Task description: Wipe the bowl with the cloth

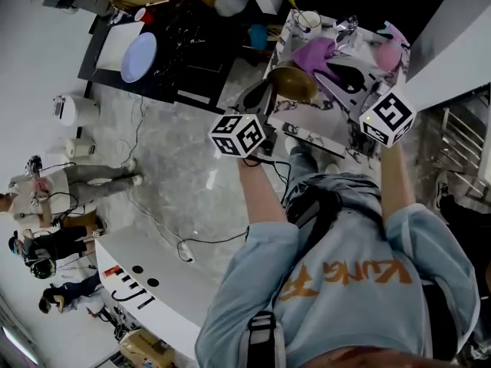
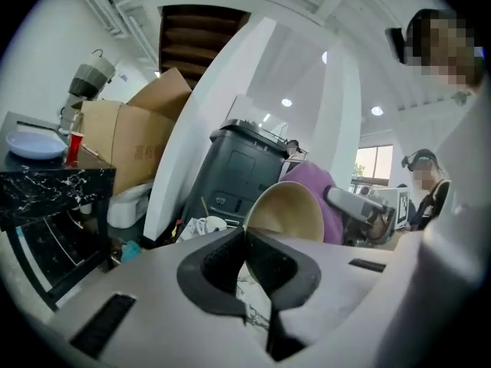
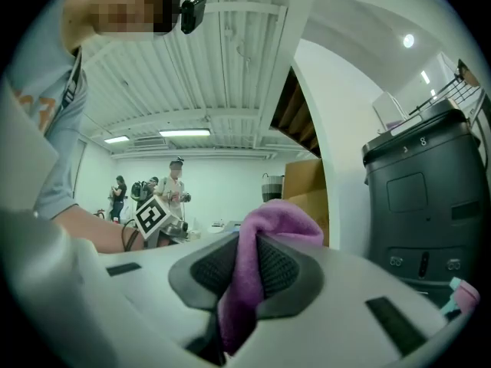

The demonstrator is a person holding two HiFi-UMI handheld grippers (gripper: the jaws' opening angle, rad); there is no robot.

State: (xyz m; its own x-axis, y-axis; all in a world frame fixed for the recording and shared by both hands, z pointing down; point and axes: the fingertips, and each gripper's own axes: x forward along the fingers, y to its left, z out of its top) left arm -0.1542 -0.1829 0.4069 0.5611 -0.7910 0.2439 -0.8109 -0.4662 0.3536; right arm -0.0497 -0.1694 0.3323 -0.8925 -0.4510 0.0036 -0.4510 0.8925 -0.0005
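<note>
A golden bowl (image 1: 292, 83) is held up on its side over the marble counter (image 1: 318, 123); my left gripper (image 1: 263, 100) is shut on its rim. In the left gripper view the bowl (image 2: 288, 210) rises just past the closed jaws of the left gripper (image 2: 245, 234), its hollow facing me. A purple cloth (image 1: 317, 55) is pressed against the bowl's far side, and my right gripper (image 1: 343, 76) is shut on it. The right gripper view shows the cloth (image 3: 253, 261) pinched in the right gripper (image 3: 247, 245), bunched above the pads.
A black table (image 1: 196, 48) at the back left carries a blue plate (image 1: 139, 57) and a red cup (image 1: 143, 15). A mug (image 1: 309, 21) and a pink item (image 1: 388, 53) stand on the counter. A dark bin (image 2: 244, 169) and cardboard box (image 2: 126, 140) stand behind. People (image 1: 46, 198) are at the left.
</note>
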